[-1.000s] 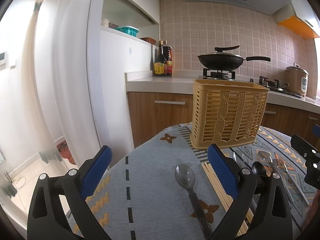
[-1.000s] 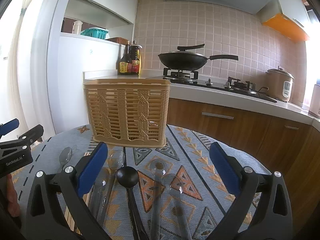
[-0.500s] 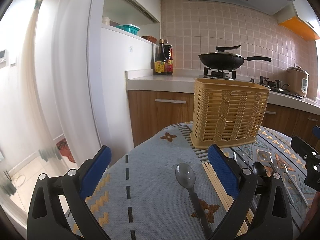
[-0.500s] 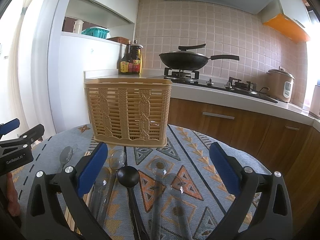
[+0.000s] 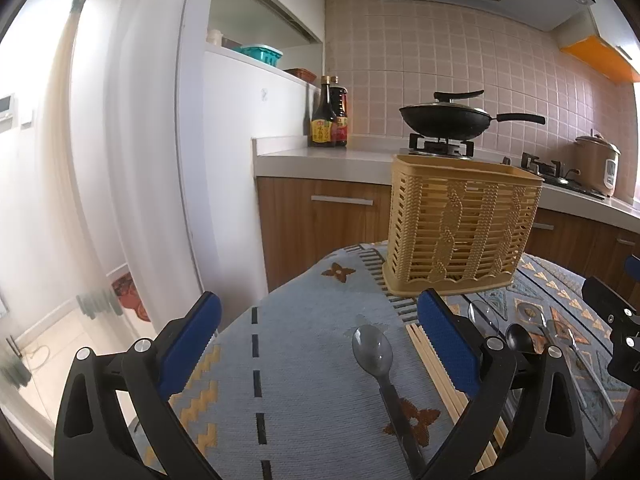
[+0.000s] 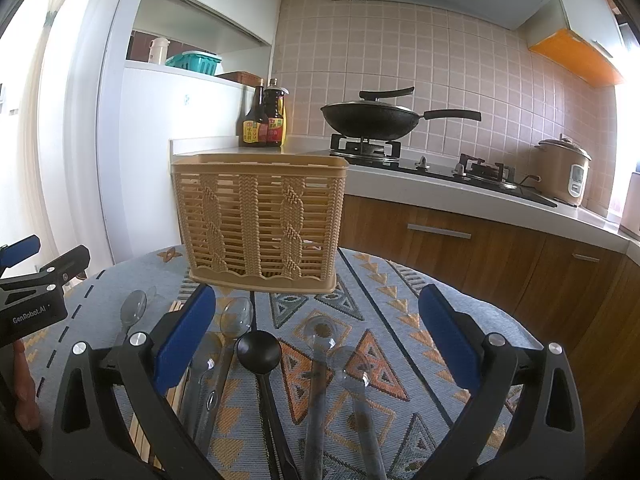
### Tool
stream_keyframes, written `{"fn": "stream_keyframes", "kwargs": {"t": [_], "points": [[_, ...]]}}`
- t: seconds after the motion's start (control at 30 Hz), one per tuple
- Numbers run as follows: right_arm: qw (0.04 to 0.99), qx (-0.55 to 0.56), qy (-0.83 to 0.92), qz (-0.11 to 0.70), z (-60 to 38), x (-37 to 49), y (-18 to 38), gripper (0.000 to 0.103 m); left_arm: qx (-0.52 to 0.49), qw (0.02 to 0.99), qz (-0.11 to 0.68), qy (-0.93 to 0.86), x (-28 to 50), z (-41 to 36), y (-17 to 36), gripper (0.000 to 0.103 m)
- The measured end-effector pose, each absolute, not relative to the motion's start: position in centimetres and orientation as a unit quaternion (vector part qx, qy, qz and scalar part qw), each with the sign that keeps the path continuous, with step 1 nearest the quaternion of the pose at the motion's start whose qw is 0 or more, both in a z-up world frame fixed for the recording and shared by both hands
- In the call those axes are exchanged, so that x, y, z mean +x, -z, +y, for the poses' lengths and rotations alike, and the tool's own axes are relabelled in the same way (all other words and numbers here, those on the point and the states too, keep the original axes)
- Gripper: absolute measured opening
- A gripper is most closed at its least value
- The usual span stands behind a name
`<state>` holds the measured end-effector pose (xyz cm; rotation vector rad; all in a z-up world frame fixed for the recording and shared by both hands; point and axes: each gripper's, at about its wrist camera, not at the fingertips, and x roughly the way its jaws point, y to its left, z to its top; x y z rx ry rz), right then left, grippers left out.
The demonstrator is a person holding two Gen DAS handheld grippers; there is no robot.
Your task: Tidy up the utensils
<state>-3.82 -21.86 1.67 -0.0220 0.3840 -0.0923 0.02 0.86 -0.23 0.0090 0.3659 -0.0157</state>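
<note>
A tan woven-look plastic utensil basket [image 6: 262, 220] stands upright at centre frame on the patterned cloth. Below it lie a black ladle-like spoon [image 6: 258, 352], several clear spoons [image 6: 236, 320] and, lower left, a bundle of wooden chopsticks [image 5: 436, 368] beside a grey spoon [image 5: 372, 350].

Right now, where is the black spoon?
In the right wrist view the black spoon lies on the tablecloth, in front of the basket, between clear spoons.
</note>
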Motion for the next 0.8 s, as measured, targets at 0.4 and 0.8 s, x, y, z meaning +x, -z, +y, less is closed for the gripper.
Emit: {"fn": "stream_keyframes", "kwargs": {"t": [0.4, 0.8], "points": [[0.981, -0.014, 0.043, 0.191, -21.8, -3.91, -1.65, 0.097, 0.005, 0.983, 0.182, 0.012, 0.06, 0.8, 0.27, 0.095], [0.98, -0.012, 0.041, 0.192, -21.77, -3.77, -1.67, 0.097, 0.004, 0.983, 0.183, 0.013, 0.04, 0.63, 0.19, 0.095]]}}
